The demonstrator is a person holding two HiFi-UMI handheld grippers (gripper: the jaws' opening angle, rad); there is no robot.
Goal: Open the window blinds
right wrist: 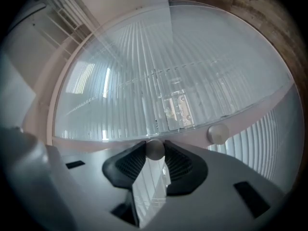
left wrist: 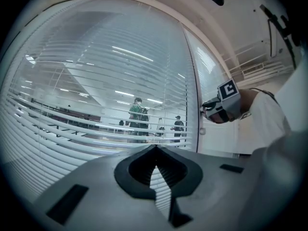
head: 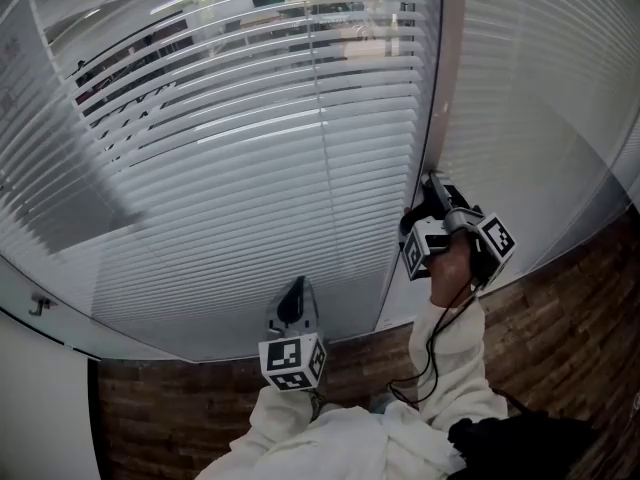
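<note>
Blinds [head: 250, 138] fill the upper left and centre of the head view, with slats tilted enough that I see people [left wrist: 138, 114] through them in the left gripper view. Right of centre runs the pale frame post [head: 448, 58]. My right gripper [head: 431, 182] reaches that post at middle right, its jaws clamped on a small round knob [right wrist: 155, 149]. A second knob [right wrist: 217, 134] sits just beside it, free. My left gripper [head: 297, 293] hovers at lower centre, facing the slats, jaws closed together on nothing.
</note>
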